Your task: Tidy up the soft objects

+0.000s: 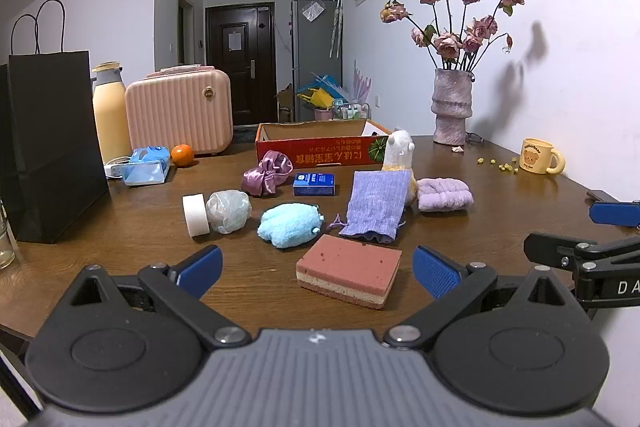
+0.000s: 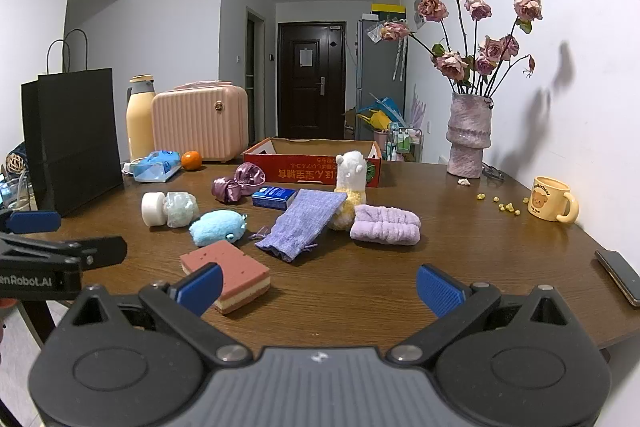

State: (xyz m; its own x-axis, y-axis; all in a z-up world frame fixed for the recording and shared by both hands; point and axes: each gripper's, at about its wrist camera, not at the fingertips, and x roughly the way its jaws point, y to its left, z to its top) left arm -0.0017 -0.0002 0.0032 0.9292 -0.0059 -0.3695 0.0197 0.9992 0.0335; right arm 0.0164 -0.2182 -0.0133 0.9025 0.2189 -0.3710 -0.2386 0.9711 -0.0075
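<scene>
Wooden table (image 1: 500,195) fills the left wrist view, where a lilac pouch (image 1: 378,205) hides most of the alpaca plush (image 1: 398,147). Left gripper (image 1: 318,269) tilts slightly downward, jaws spread wide and empty, the pink sponge (image 1: 350,269) lying between its fingers. In the right wrist view, the right gripper (image 2: 319,287) gapes empty above bare tabletop, one finger (image 2: 200,287) covering the sponge's corner; a phone (image 2: 620,277) is cut off at the edge.

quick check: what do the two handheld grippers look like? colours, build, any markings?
Both match. The left gripper and right gripper each have a ribbed grey body with a small white logo, two round black housings with disc caps, black linkage arms on silver pivot screws, and jaws faced with ridged blue pads. White side lettering: "enRobot.AI" on the left, "DA" on the right, both cut off. No cables, hands or sleeves visible.
</scene>
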